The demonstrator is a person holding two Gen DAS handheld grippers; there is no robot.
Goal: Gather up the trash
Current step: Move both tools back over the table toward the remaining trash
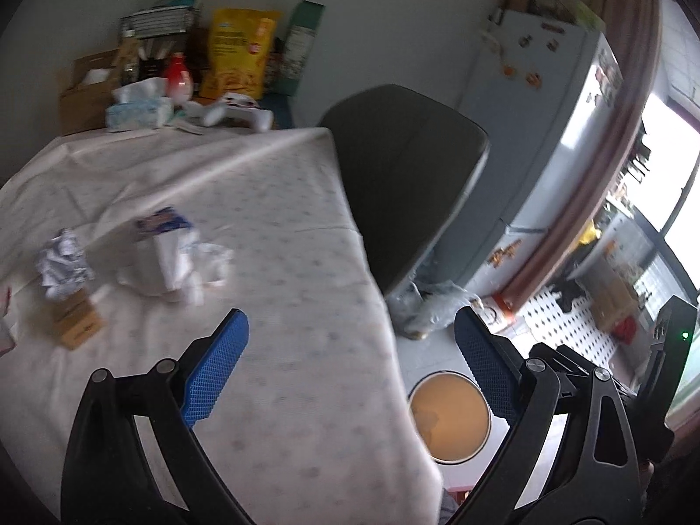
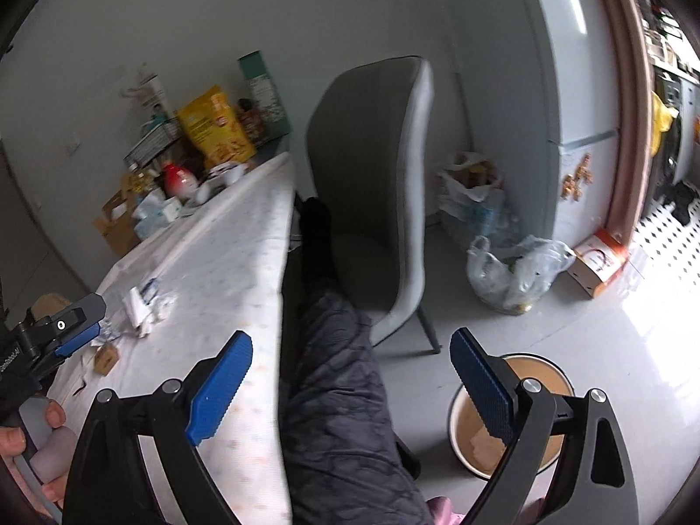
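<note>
Trash lies on the white tablecloth (image 1: 280,227): a crumpled paper ball (image 1: 63,262), a white and blue wrapper heap (image 1: 173,253) and a small brown box (image 1: 76,321). My left gripper (image 1: 350,367) is open and empty, over the table's right edge, nearer than the trash. A round bin with a tan liner (image 1: 450,418) stands on the floor below it. My right gripper (image 2: 350,387) is open and empty beside the table, with the bin (image 2: 485,442) under its right finger. The left gripper (image 2: 72,328) shows at the right wrist view's left edge, near the wrapper heap (image 2: 146,299).
A grey chair (image 2: 372,175) stands at the table's right side. Boxes, a tissue pack (image 1: 140,107) and a yellow bag (image 1: 238,52) crowd the table's far end. Plastic bags (image 2: 512,271) and a carton (image 2: 599,267) lie on the floor by the fridge (image 2: 564,100). My leg (image 2: 345,393) is beside the table.
</note>
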